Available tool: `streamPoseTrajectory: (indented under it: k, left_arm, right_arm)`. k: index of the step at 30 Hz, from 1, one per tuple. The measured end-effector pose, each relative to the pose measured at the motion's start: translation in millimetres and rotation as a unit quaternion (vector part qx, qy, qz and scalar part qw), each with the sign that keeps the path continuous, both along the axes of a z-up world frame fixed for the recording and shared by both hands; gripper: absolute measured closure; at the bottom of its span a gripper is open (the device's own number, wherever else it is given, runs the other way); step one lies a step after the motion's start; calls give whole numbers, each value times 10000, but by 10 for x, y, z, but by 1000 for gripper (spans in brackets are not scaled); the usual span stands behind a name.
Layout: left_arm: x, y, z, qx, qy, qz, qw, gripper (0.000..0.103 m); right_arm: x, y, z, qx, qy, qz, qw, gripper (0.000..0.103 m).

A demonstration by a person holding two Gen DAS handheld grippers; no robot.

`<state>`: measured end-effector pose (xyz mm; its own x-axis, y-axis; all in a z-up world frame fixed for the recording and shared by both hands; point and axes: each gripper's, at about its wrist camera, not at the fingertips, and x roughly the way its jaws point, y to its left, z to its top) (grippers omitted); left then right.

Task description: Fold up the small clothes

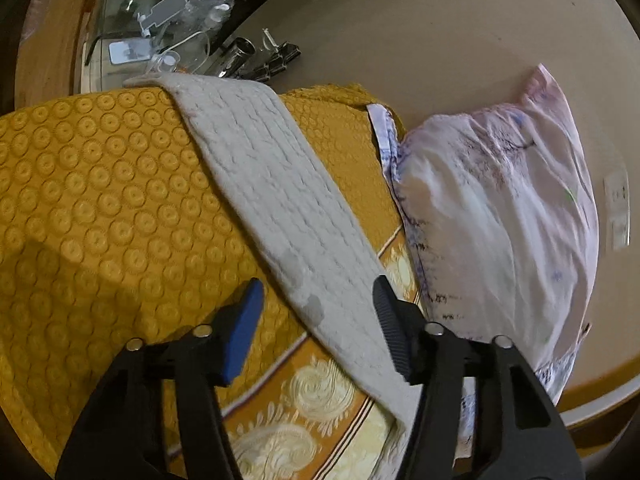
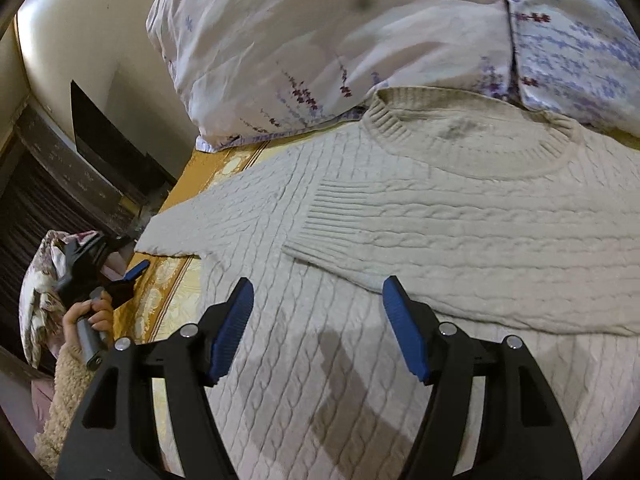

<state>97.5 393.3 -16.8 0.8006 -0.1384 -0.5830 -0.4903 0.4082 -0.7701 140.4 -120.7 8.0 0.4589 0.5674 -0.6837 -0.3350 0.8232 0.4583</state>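
A cream cable-knit sweater [image 2: 440, 248] lies flat on a yellow patterned bedspread [image 1: 100, 200]. One sleeve [image 2: 460, 264] is folded across its body, and the other sleeve [image 1: 280, 208] stretches out over the bedspread. My left gripper [image 1: 318, 320] is open, its jaws on either side of this sleeve near its end and just above it. It also shows in the right wrist view [image 2: 132, 276] at the left. My right gripper [image 2: 318, 328] is open and empty above the sweater's body, just below the folded sleeve's cuff.
A floral pillow [image 1: 500, 220] lies at the sweater's collar end [image 2: 360, 40]. A glass side table [image 1: 132, 40] with clutter stands beyond the bed. The bed edge and dark floor [image 2: 48, 184] are at the left of the right wrist view.
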Motion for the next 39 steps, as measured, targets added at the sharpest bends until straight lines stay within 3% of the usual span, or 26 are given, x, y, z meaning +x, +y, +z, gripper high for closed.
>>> streamPoseTrajectory:
  k: [5,10,15,19,23,26,29,34,35,39]
  left_arm:
    - [98,91,-39,-187,105,152,9997,58]
    - [148,151,-134,-215,211,274,9992,93]
    - [171,107,-54,53,89,270,9996,96]
    - [253,-109,277,502,-234,4,9985,97]
    - [418,-569,645,902,-701,-579,9918,97]
    - [589,-1080,910,1185,-1037,-1249,9796,97]
    - [762,-1697,1075,1340,-1321,-2051,9605,97]
    - [975,-2912,1007,1481,-1469,-3548,9114,97]
    - [1025,-3220,895,1509,-1396,-3933,8961,97]
    - [1077,-3909,513,1809,-897,-4742,8569,97]
  right_arm:
    - [-55,-125,104,197,-83,-110,9997,32]
    - [-110,-318,156,271,-210,-299,9990,31]
    - [-167,-561,197,291,-286,-515,9978,31]
    - [-173,-806,235,385,-344,-761,9958,31]
    - [-187,-1024,274,460,-407,-981,9933,30]
    - [-211,-1180,277,488,-438,-1129,9914,29]
    - [-245,-1327,249,502,-438,-1277,9896,29]
    - [-297,-1549,197,470,-403,-1541,9861,29]
    - [-300,-1588,186,450,-383,-1597,9854,29]
    - [-297,-1693,142,297,-311,-1738,9838,29]
